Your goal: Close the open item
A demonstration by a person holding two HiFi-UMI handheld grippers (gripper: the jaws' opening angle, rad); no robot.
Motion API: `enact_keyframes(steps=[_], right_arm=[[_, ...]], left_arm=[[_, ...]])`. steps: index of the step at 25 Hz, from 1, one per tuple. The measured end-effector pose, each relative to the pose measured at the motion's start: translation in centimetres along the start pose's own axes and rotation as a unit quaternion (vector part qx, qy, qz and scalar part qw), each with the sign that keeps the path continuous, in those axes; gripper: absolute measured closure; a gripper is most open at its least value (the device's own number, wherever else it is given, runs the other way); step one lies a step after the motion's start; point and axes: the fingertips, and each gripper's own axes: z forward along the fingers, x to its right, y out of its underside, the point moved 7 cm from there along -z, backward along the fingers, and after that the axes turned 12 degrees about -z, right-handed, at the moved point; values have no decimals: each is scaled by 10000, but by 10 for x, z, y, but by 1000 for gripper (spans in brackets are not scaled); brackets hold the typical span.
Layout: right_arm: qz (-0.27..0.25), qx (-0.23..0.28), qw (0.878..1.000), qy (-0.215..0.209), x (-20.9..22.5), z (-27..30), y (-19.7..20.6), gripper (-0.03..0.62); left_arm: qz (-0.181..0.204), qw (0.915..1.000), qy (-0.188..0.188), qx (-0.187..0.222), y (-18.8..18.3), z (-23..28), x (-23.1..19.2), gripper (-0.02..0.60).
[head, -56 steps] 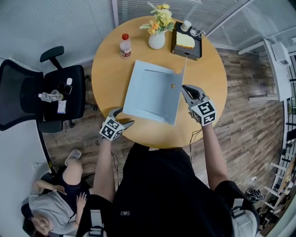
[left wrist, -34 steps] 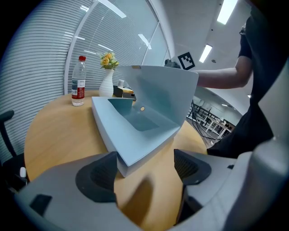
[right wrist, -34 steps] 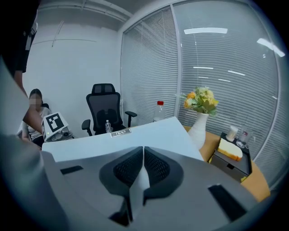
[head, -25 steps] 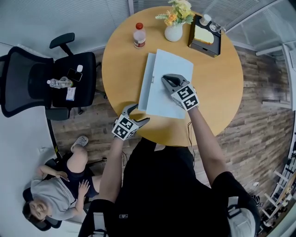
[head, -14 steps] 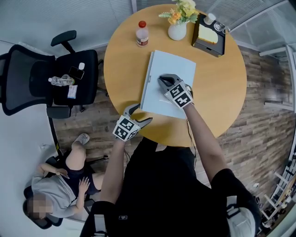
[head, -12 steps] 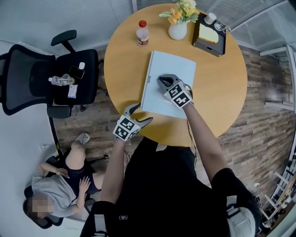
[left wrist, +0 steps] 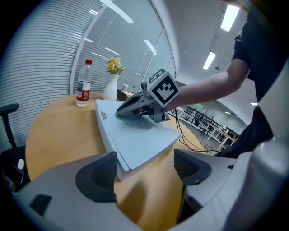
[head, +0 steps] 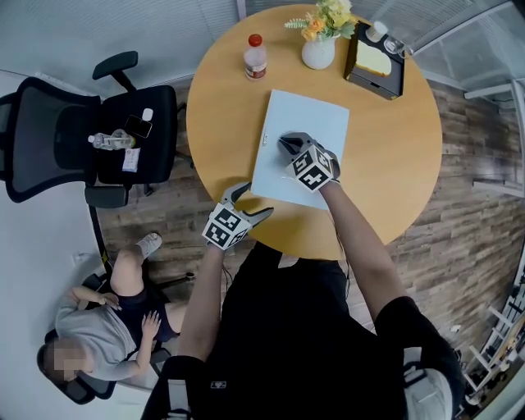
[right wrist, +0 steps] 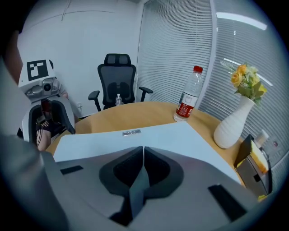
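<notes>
While bearing down on a lid seemingly flat on its base: closing all but finished.

Nearest, at the front edge of the round table [head: 394, 172], left gripper [head: 250, 199] unclenched with nothing between its pads, hovering just beside the near corner of the flat pale-blue box [head: 312, 115]. Just beyond, right gripper [head: 285, 141] clenched tight on nothing, tips resting on the lid near the box's middle. No gap to be seen between lid and base in the left gripper view, so judged shut; probably only a last press and lifting away left to do. Farther back, capped water bottle [head: 255, 57], fill level not readable; white vase [head: 318, 54] holding yellow flowers [head: 330, 13]; at the far edge, black tray [head: 371, 85] holding a pale yellow block [head: 377, 59] and small white-topped containers, contents not readable.
</notes>
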Motion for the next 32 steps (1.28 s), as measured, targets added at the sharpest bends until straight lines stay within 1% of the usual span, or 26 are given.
enact_keyframes(steps=[6,8,11,13,16,19,22,23,24,25,28,30,31,32], right_arm=[[-7,73,10000,26,-1,0,1,586],[20,108,9999,59,2,-4,-1,586],[224,350,9986,315,6,-27,-9,586],[434,575,9962,483,7,-47,-8,586],[748,801,9921,611,0,-77,9,586],[1014,798,9886,777,-12,-106,28,586],[1101,772,9877,797,-26,-125,45,586],[1118,780,9876,784,-28,-130,49,586],[1134,803,9874,761,-30,-135,52,586],[1147,842,9872,726,-32,-140,55,586],[1119,1035,9867,565,-39,-154,61,586],[1012,1156,9871,460,-41,-163,64,586],[965,1219,9870,417,-41,-168,66,586],[929,1291,9865,381,-41,-173,68,586]], left_arm=[[-98,9999,-7,60,1,1,-1,196],[-161,9998,-69,136,-2,0,-4,196],[-330,9985,-269,354,-5,-6,-6,196],[-358,9977,-330,465,-8,-11,-6,196],[-387,9968,-333,623,-10,-16,-1,196],[-405,9952,-421,782,-11,-25,2,196],[-449,9929,-490,984,-15,-32,7,202],[-462,9921,-482,1058,-17,-33,10,213],[-462,9914,-479,1128,-20,-34,13,237],[-451,9906,-487,1196,-23,-35,18,274],[-444,9872,-535,1436,-32,-40,34,434],[-522,9838,-560,1619,-38,-42,49,553],[-564,9824,-582,1683,-41,-41,57,571],[-585,9815,-618,1714,-43,-40,65,575]])
